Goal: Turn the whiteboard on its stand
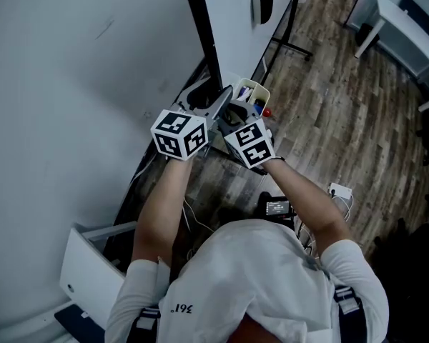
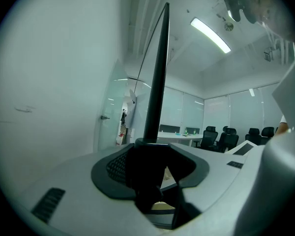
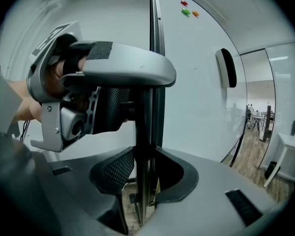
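Whiteboard point(image 1: 79, 91) over wood-plank floor point(image 1: 336, 113)

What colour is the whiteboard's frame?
Black. The whiteboard's frame shows best in the left gripper view.

Our left gripper point(image 2: 150, 168) sits just left of our right gripper point(image 3: 145, 168), the whiteboard point(image 1: 71, 84) edge between each one's jaws; a tray point(image 1: 252, 95) lies just beyond them.
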{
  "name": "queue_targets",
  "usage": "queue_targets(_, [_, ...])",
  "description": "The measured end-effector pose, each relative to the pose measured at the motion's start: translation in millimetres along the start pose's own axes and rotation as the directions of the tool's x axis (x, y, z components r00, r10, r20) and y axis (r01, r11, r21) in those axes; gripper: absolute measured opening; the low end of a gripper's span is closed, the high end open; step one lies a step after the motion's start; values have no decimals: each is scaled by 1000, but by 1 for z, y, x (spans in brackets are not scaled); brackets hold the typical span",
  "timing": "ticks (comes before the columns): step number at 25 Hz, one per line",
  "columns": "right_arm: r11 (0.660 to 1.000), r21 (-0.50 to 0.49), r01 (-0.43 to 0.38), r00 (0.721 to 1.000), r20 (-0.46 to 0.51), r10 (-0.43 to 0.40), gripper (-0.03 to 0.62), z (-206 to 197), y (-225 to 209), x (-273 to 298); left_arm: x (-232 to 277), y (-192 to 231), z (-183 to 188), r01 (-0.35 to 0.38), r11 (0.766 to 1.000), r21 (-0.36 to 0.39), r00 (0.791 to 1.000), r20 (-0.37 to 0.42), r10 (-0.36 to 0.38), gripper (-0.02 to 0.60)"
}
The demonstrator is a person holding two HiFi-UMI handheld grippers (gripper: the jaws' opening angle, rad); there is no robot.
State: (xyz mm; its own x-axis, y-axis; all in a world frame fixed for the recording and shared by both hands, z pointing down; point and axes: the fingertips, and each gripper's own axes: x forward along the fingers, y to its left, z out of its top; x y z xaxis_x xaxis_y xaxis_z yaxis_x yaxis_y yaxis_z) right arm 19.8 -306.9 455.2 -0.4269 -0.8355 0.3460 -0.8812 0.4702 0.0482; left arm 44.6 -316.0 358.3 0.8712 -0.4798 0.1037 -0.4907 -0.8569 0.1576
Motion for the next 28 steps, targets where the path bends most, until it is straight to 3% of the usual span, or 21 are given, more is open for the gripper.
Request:
queue_targets(10, [996,-4,-87,996,-10,87,147,-2,67,11,-62,17,-15,-33,999,-25,999,41,34,196])
queue_targets(28, [985,-21,-169,986,5,169,146,5,138,-9,-135,5,-14,-63,998,-23,997,53,64,196])
